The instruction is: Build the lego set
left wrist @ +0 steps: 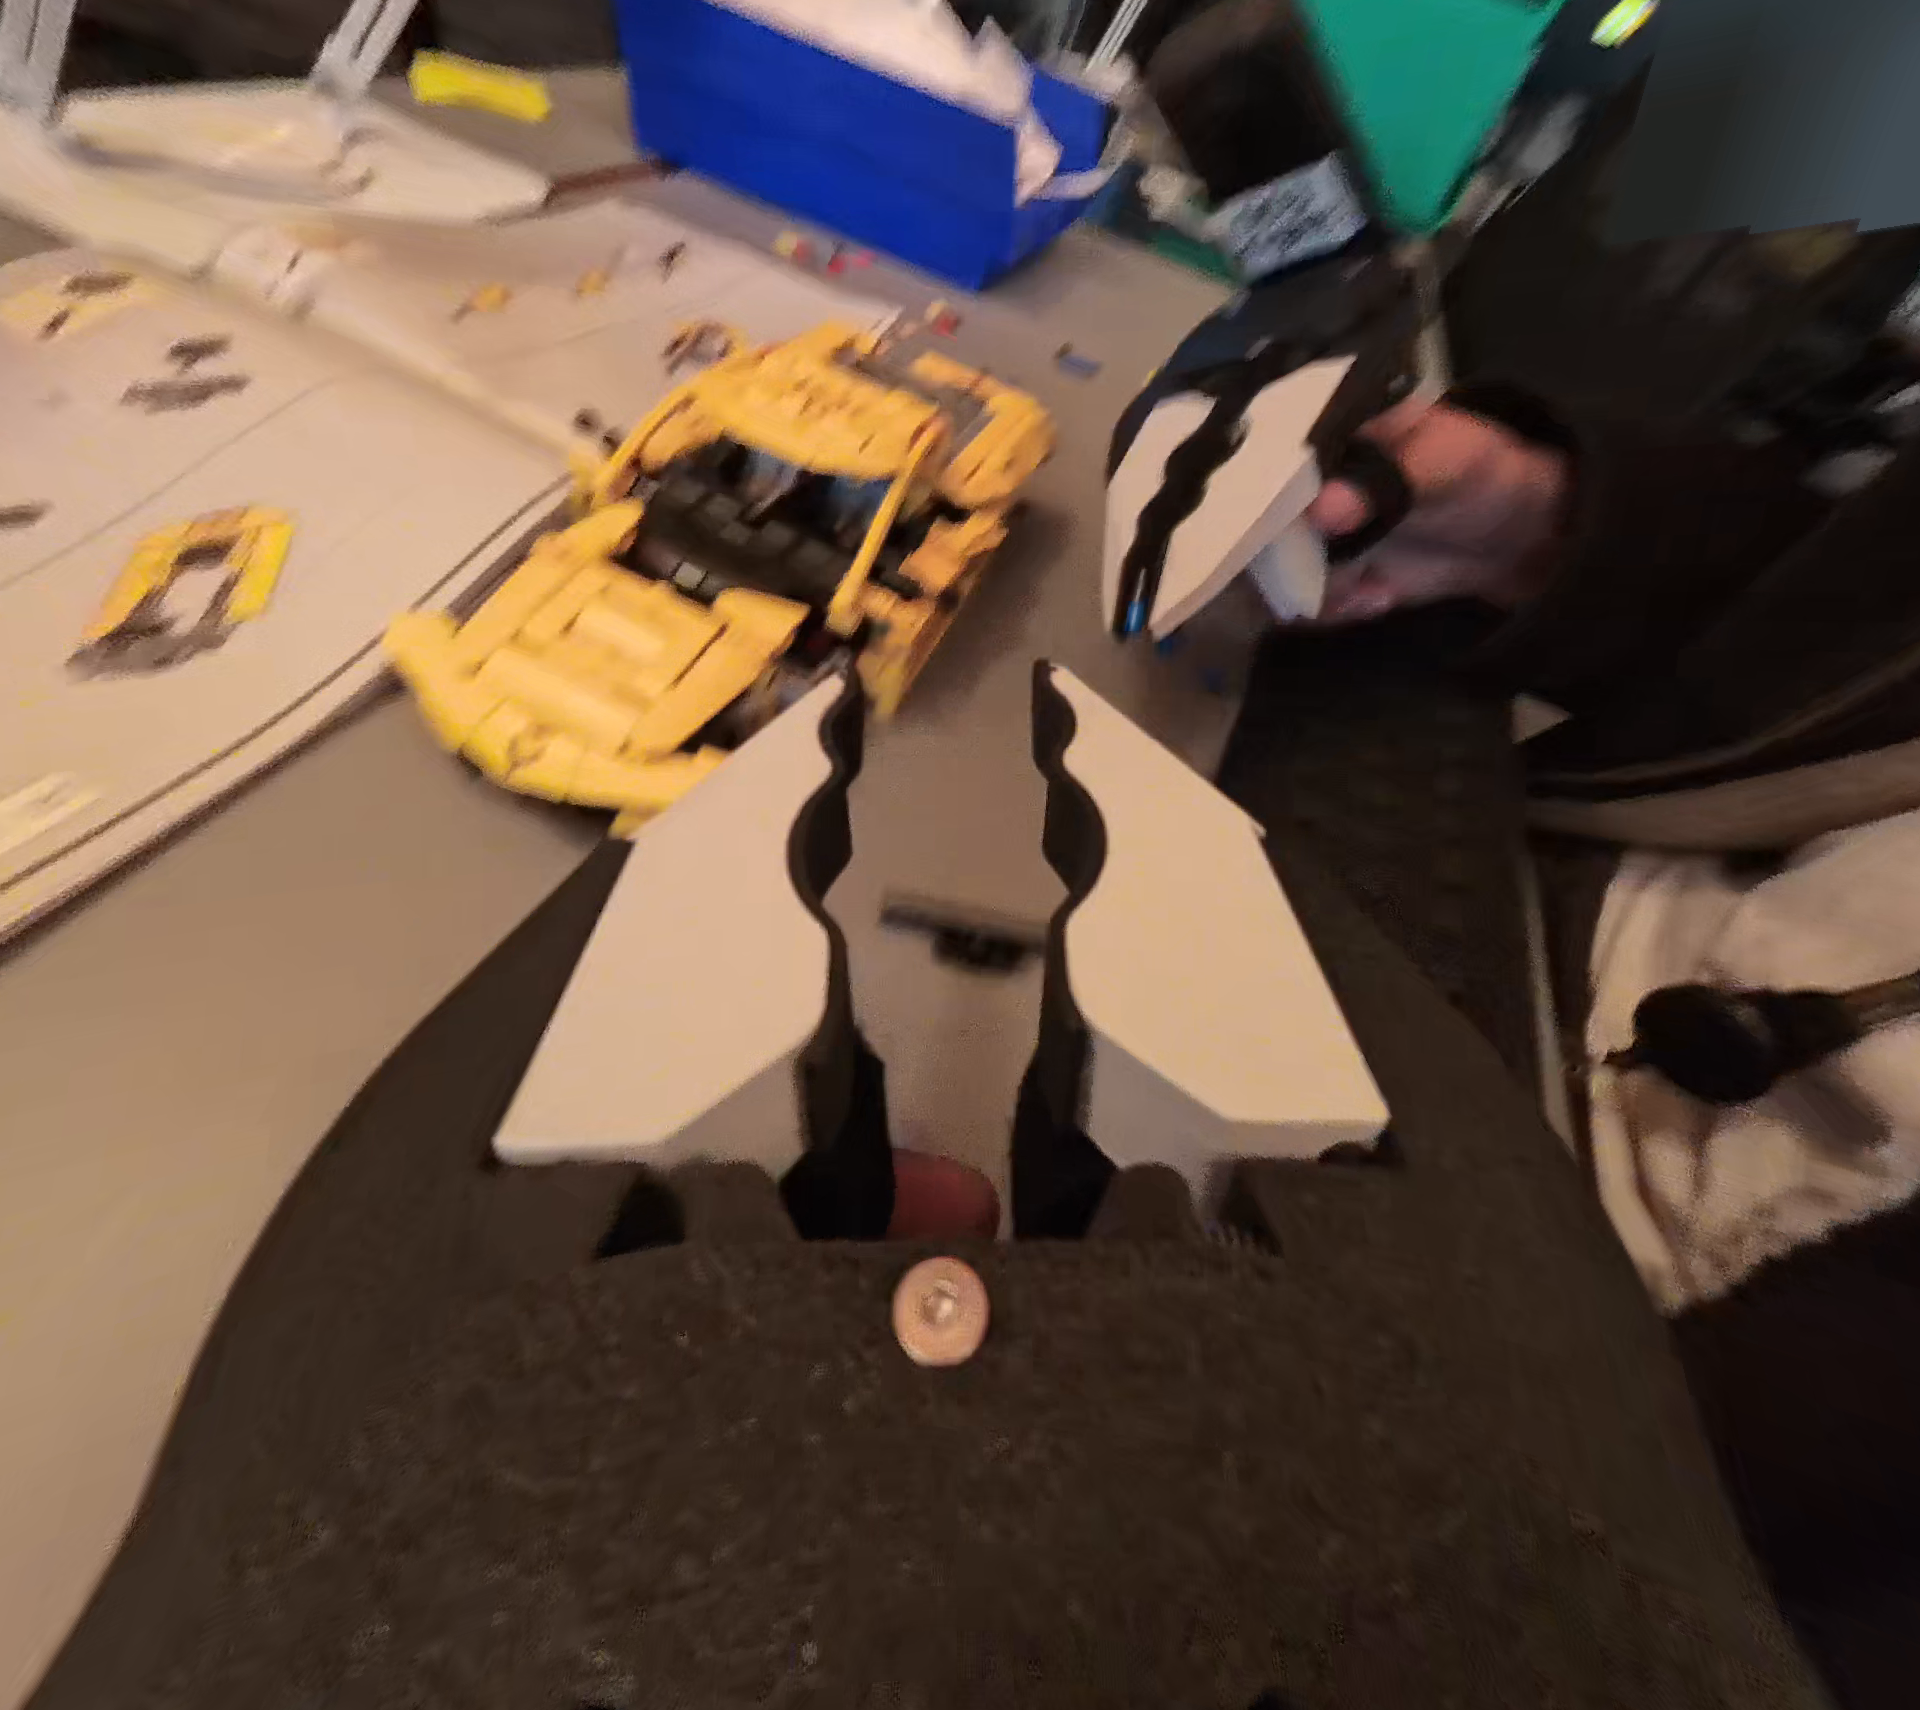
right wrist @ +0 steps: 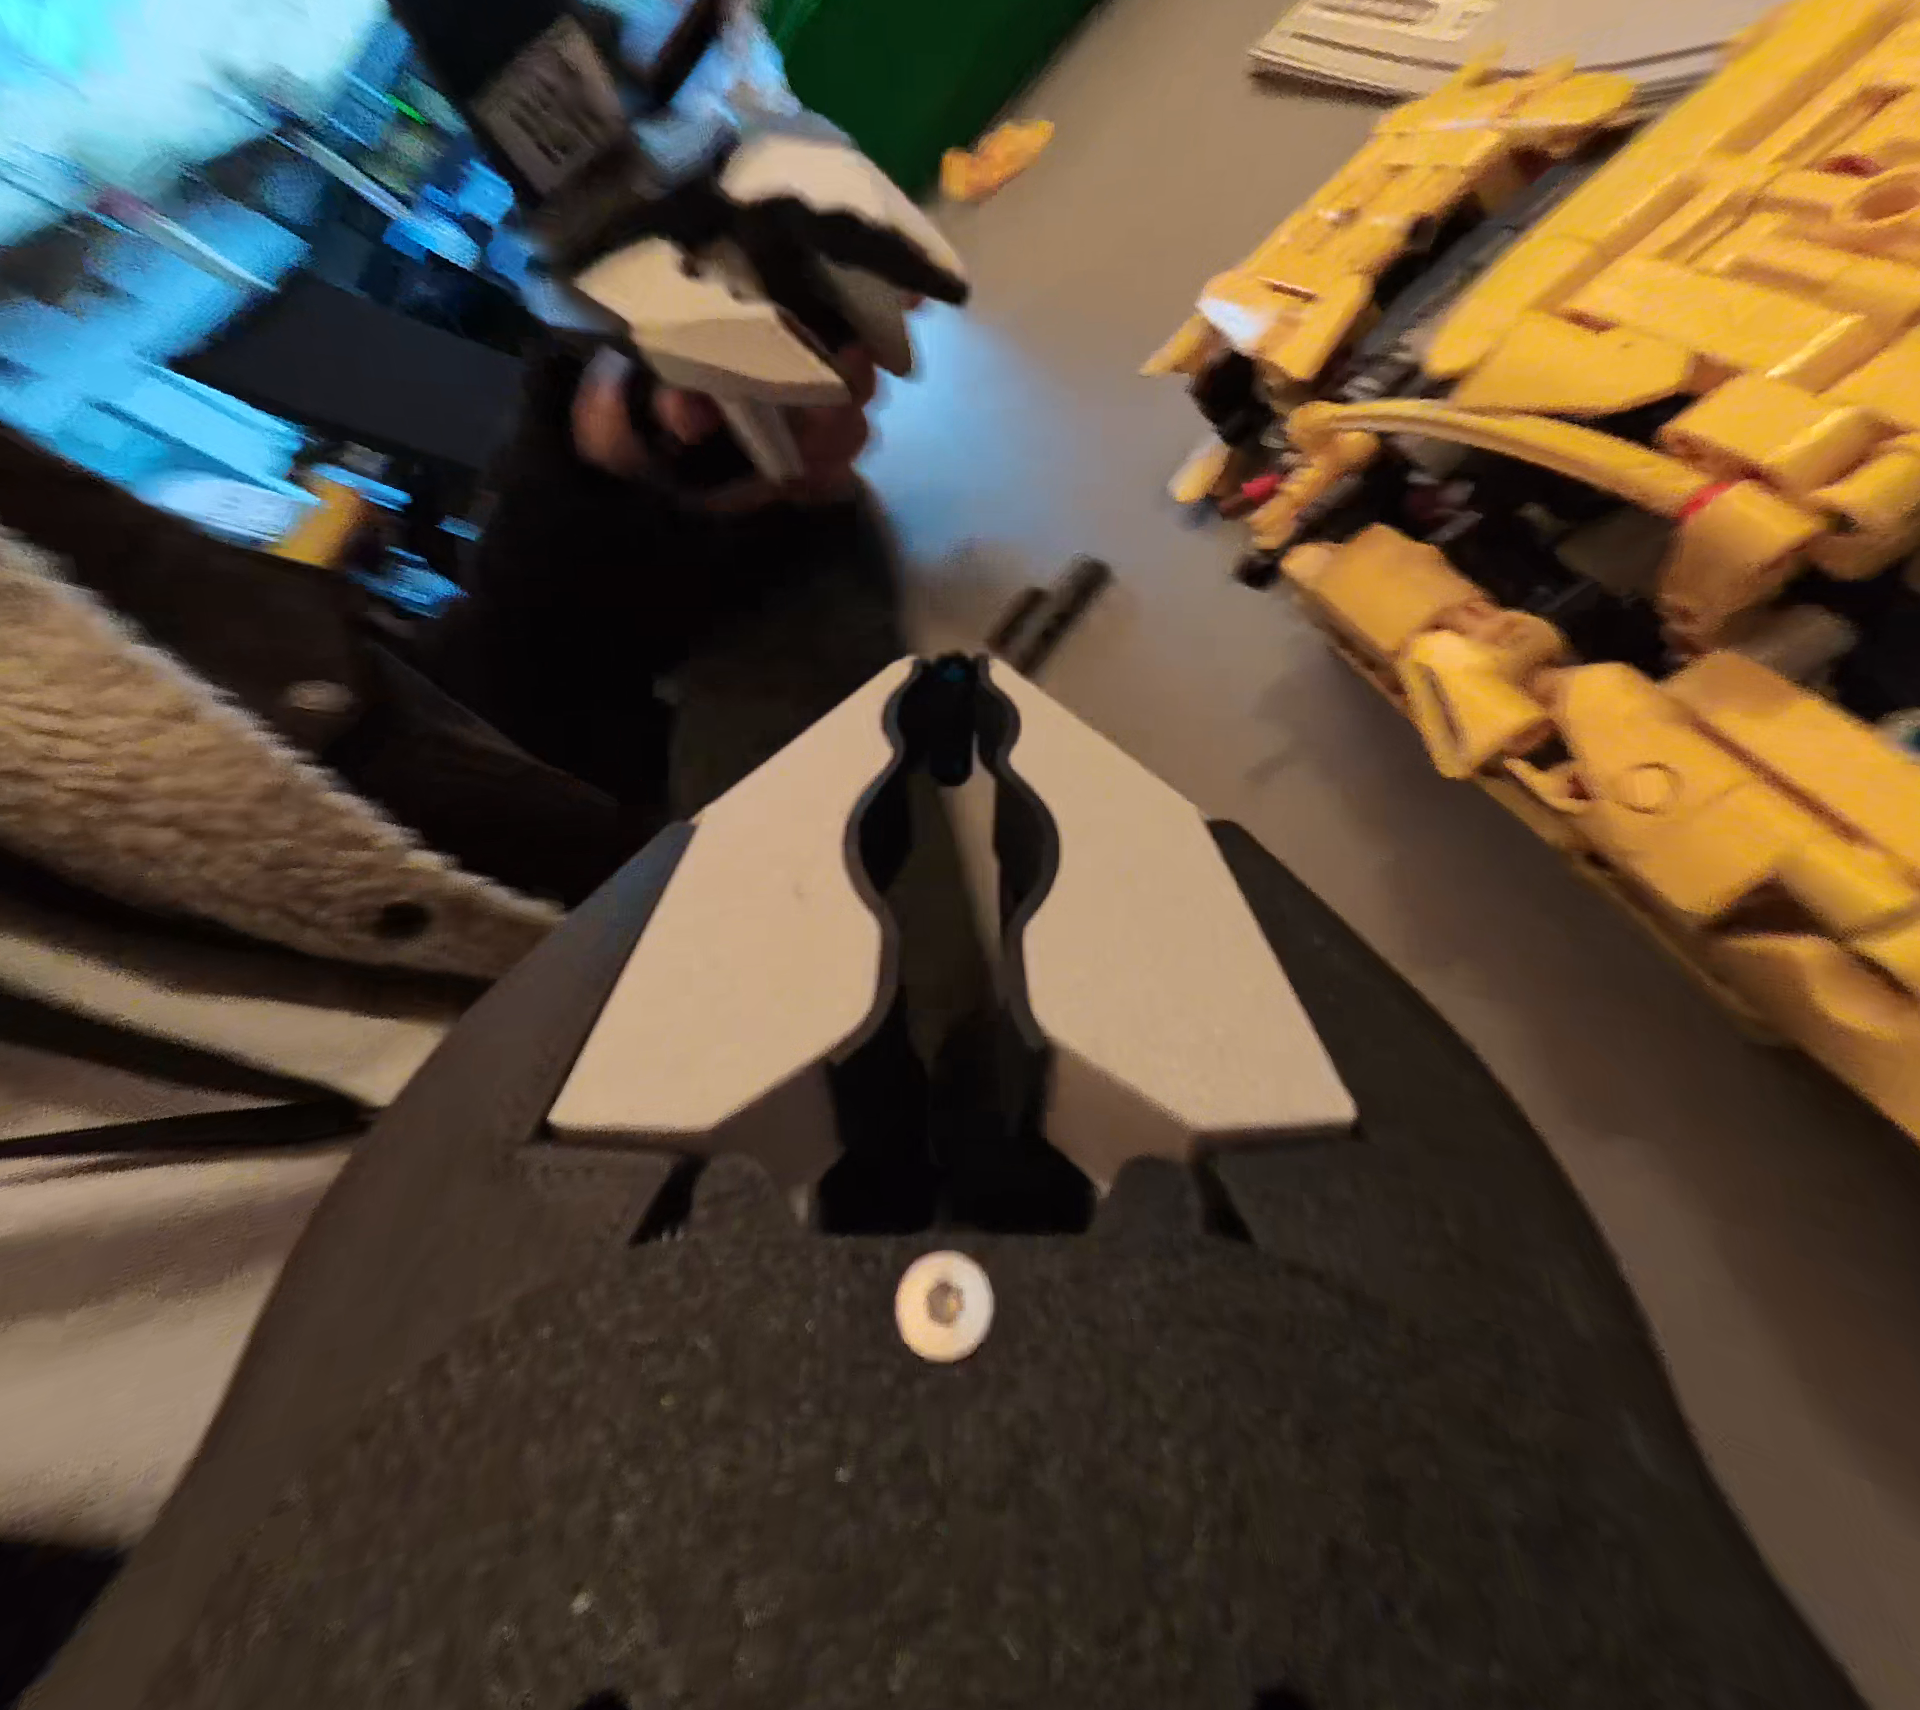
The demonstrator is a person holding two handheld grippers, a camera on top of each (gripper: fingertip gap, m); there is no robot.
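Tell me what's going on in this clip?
A person is building a yellow brick-built sports car on a grey table. The right hand-held gripper is shut on a small blue and black piece near the car. The left hand-held gripper is open and empty. Instruction pages lie beside the car.

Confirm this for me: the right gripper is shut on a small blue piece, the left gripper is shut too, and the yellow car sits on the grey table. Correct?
Not quite. The left gripper is open, with a clear gap between its fingers and nothing in it, as the left wrist view shows. The rest holds: the right gripper is shut on the small blue piece, and the yellow car sits on the grey table.
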